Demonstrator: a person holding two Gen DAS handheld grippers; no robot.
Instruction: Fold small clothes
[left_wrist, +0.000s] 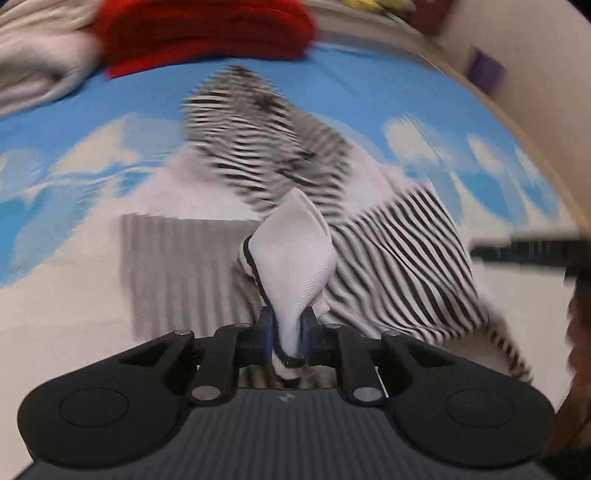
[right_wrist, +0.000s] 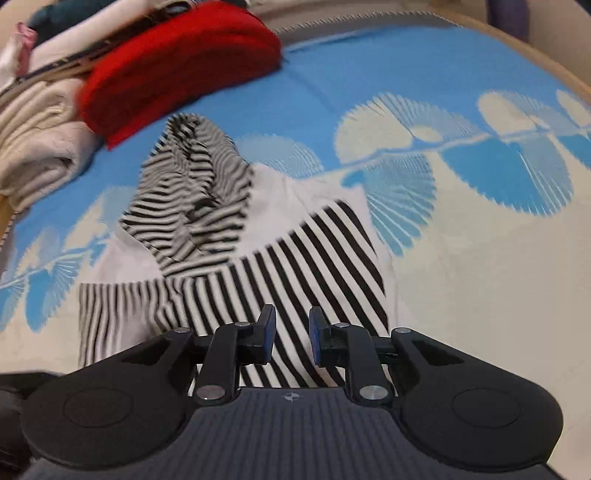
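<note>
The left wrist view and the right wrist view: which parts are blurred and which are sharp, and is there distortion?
Left wrist view: striped garment and red cloth are smeared, while the left gripper and its pinched white fabric stay sharp. Right wrist view: the stripes near the right gripper are crisp, the far ones soft. Both views: fisheye bends the blue-and-white cover.

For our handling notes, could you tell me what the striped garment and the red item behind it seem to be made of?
Striped garment: looks like thin knit jersey, matte; it drapes and folds softly. Red item: seemingly a thicker, fuzzy knit or fleece, stacked in plump folds; blur leaves the weave uncertain.
</note>
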